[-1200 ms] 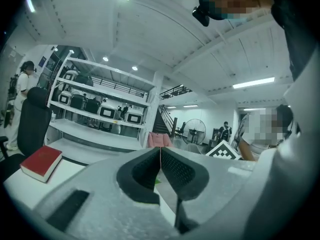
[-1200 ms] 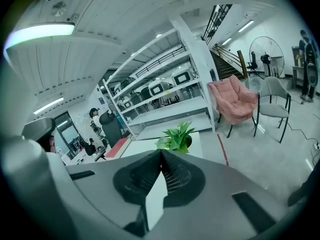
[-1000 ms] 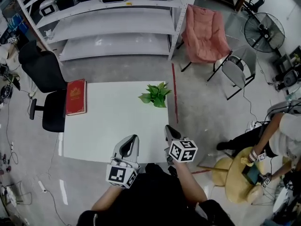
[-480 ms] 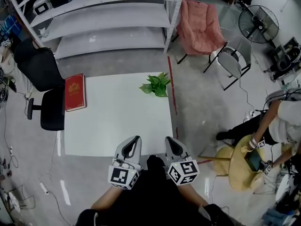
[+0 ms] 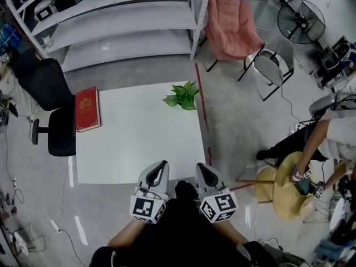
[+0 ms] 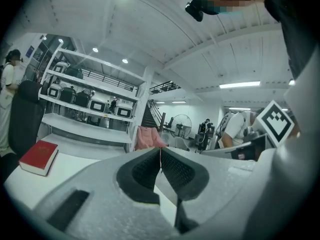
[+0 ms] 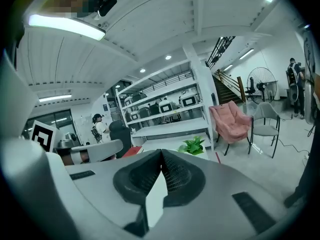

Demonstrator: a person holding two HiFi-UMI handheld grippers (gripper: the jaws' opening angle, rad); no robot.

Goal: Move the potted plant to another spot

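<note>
Off the table's near edge, our right tool draws back beside our left tool, both closed and empty, the potted plant alone at its far corner.

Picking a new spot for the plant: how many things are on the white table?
2: the potted plant near the far right corner, a red book at the far left edge. The left gripper hides a near-edge patch.
</note>
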